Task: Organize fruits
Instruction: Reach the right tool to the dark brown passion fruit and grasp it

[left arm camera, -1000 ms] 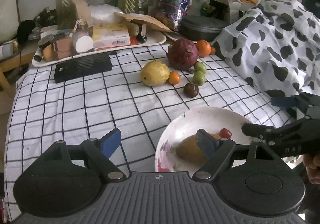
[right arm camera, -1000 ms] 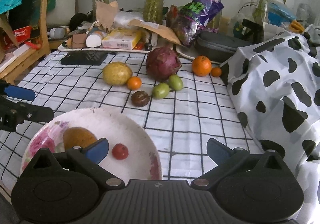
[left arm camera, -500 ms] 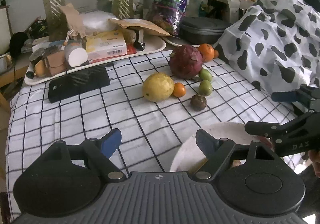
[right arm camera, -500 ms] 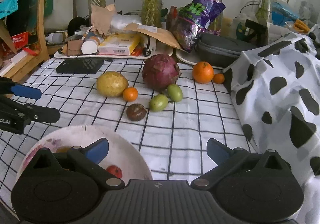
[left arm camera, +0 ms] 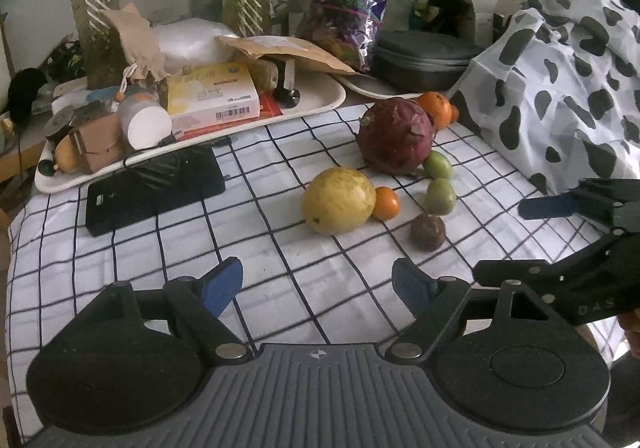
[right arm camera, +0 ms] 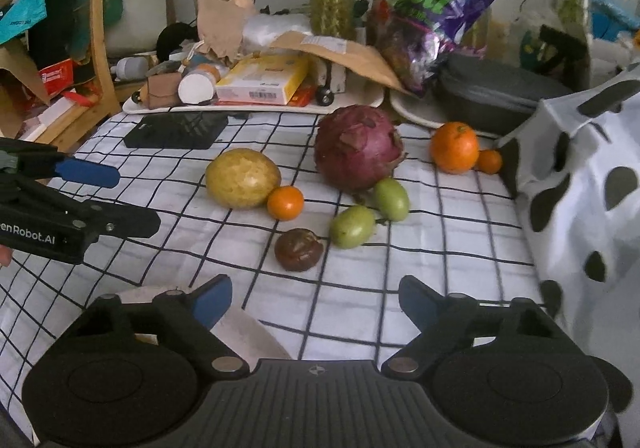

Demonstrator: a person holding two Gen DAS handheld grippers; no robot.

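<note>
While both tools hover low over the checked table [right arm camera: 440,232], the right hand-held gripper [right arm camera: 316,302] hangs released and empty, as does the left hand-held gripper [left arm camera: 318,282]. Just ahead of the right one, slightly left of centre frame, sits the dark brown fruit [right arm camera: 298,249], roundish with no clear long axis. It looks nearer the right hand than the left. Beyond lie two green fruits [right arm camera: 352,226], a small orange [right arm camera: 285,202] and a yellow fruit [right arm camera: 242,178]; the plate [right arm camera: 256,336] shows at lower left.
</note>
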